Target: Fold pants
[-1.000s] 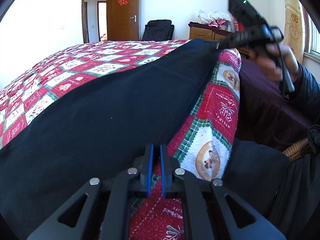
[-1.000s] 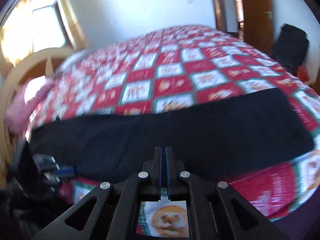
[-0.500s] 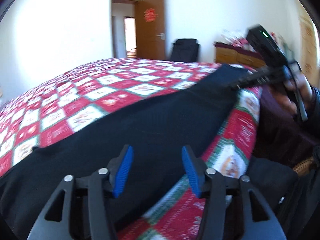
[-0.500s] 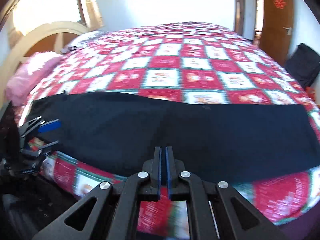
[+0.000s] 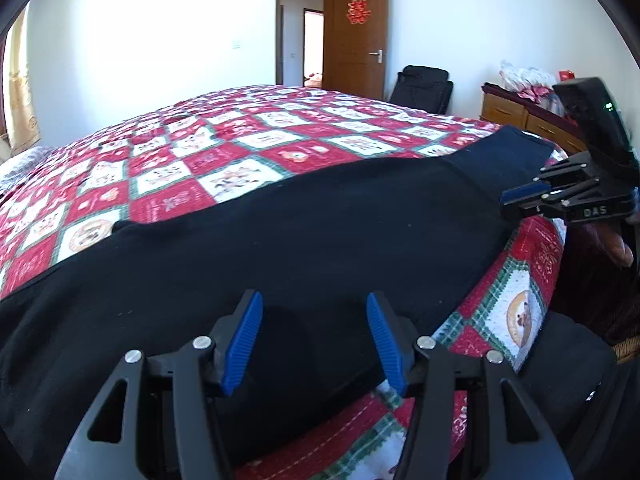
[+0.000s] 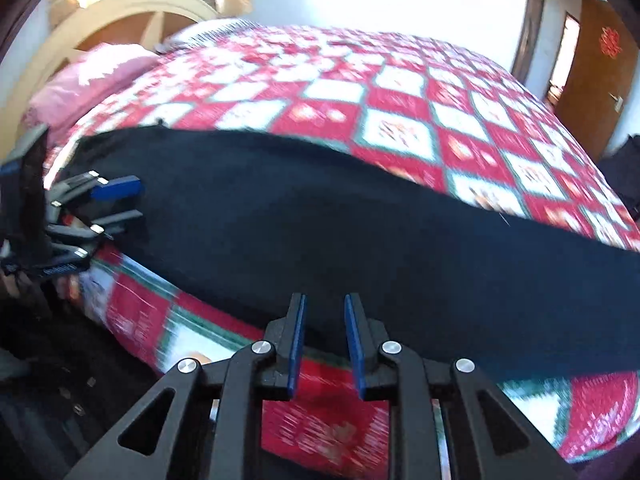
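Observation:
Black pants (image 5: 280,240) lie stretched out lengthwise along the near edge of the bed, flat on the quilt. My left gripper (image 5: 314,308) hovers over one end of them with its blue pads wide apart and still opening; nothing is pinched. It also shows at the left edge of the right wrist view, left gripper (image 6: 138,200). My right gripper (image 6: 325,304) is over the near edge of the pants (image 6: 320,220), its jaws a narrow gap apart and opening, with no cloth between them. The right gripper (image 5: 510,202), held by a hand, appears by the far end of the pants.
A red, white and green checked quilt (image 5: 240,152) covers the bed. A pink pillow (image 6: 92,80) and arched wooden headboard (image 6: 120,8) are at one end. A wooden dresser (image 5: 520,116), black bag (image 5: 424,88) and open door (image 5: 356,32) stand beyond the other end.
Both grippers were shut a second ago. The left one has opened wide and moved over the pants; the right one has begun to part and has swung along the bed edge.

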